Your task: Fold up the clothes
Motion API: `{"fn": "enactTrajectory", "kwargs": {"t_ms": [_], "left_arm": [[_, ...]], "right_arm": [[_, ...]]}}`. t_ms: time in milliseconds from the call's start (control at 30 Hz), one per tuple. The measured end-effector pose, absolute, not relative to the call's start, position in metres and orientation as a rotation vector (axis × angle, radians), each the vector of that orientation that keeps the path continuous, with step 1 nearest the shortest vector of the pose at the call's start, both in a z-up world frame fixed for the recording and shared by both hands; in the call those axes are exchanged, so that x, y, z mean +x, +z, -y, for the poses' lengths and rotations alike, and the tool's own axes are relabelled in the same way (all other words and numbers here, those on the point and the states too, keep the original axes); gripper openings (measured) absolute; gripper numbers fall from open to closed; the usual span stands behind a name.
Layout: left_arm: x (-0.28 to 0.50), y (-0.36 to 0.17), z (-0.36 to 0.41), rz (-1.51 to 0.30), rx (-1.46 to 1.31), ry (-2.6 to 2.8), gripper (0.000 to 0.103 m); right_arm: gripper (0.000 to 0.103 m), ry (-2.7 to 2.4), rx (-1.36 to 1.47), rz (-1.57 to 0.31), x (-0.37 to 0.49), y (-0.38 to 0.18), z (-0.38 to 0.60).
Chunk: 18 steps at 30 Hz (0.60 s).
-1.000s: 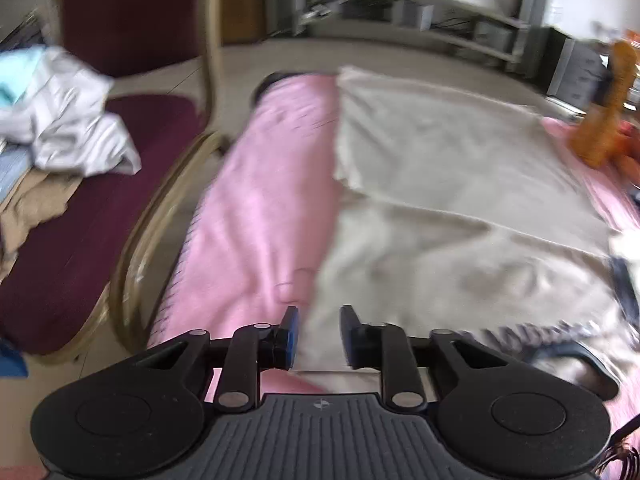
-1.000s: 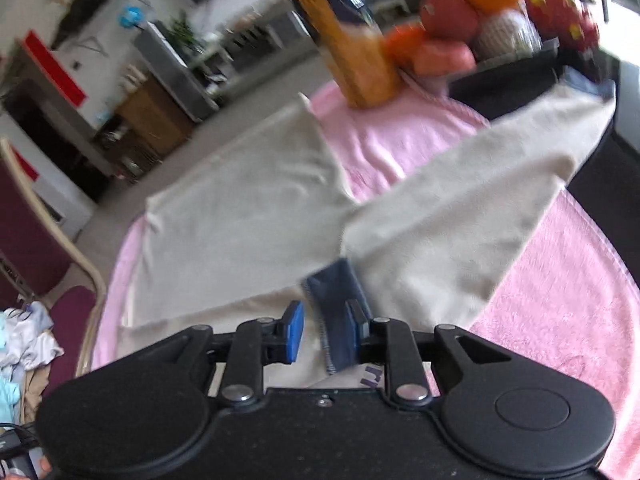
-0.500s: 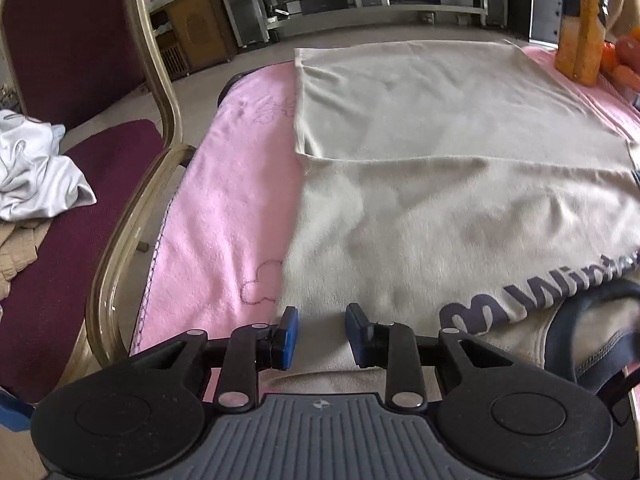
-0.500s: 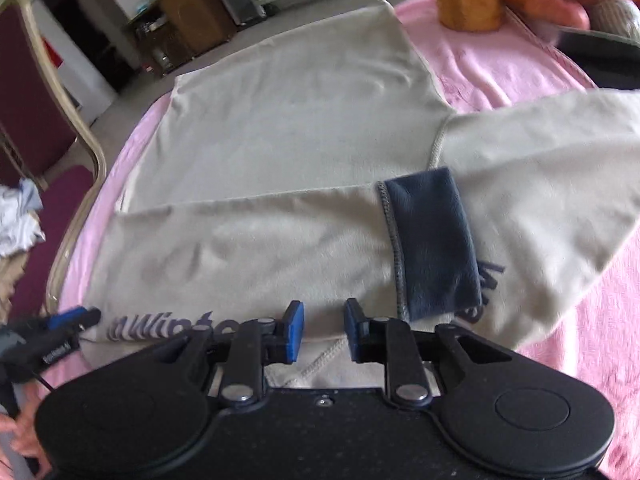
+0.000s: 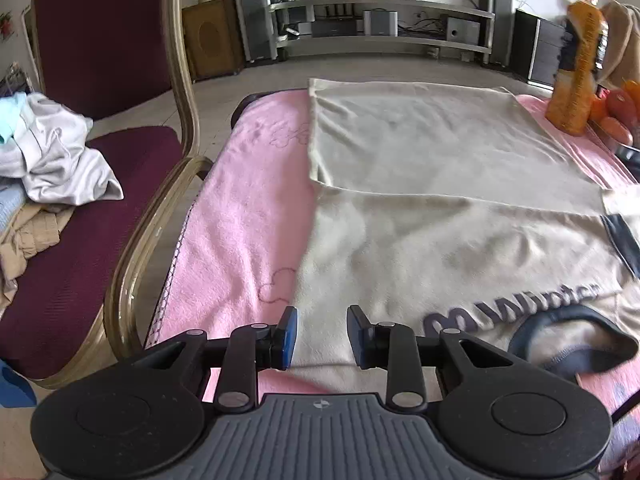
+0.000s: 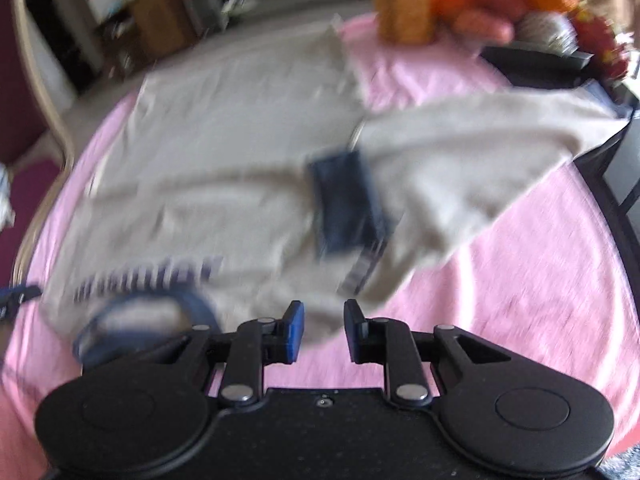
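A cream sweatshirt (image 5: 440,240) with dark lettering lies flat on the pink blanket (image 5: 248,220). One sleeve is folded across its chest, ending in a navy cuff (image 6: 346,204). The navy collar (image 5: 572,336) is at the near edge. My left gripper (image 5: 322,334) hovers open over the sweatshirt's near left corner, with cloth showing in the gap but not pinched. My right gripper (image 6: 323,330) is over the near hem, right of the collar (image 6: 140,316). Its jaws are closing with a gap still between them, and I see no cloth clamped. The right wrist view is blurred.
A maroon chair (image 5: 100,60) stands left of the table and carries a pile of clothes (image 5: 52,160). An orange bottle (image 5: 576,72) and fruit (image 6: 520,0) stand at the far right. The other sleeve (image 6: 500,132) reaches toward a dark tray (image 6: 540,60).
The navy cuff was between my right jaws a second ago and now lies on the chest. The right gripper has drawn back toward the near hem. The left gripper has sunk toward the near corner.
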<state>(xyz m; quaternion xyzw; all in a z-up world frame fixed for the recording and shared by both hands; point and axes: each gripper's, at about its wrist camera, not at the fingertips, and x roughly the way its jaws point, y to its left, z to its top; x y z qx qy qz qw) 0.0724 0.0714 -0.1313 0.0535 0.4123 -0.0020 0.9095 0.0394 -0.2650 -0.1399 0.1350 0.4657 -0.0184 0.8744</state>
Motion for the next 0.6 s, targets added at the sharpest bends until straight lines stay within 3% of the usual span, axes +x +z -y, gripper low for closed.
{"fn": "enactTrajectory", "kwargs": {"t_ms": [333, 600], "left_arm": [[0.073, -0.149, -0.072, -0.954, 0.173, 0.028, 0.029], [0.064, -0.108, -0.065, -0.822, 0.076, -0.061, 0.029]], "right_arm": [[0.008, -0.134, 0.209, -1.093, 0.036, -0.156, 0.263], [0.015, -0.106, 0.535, -0.827, 0.029, -0.111, 0.32]]}}
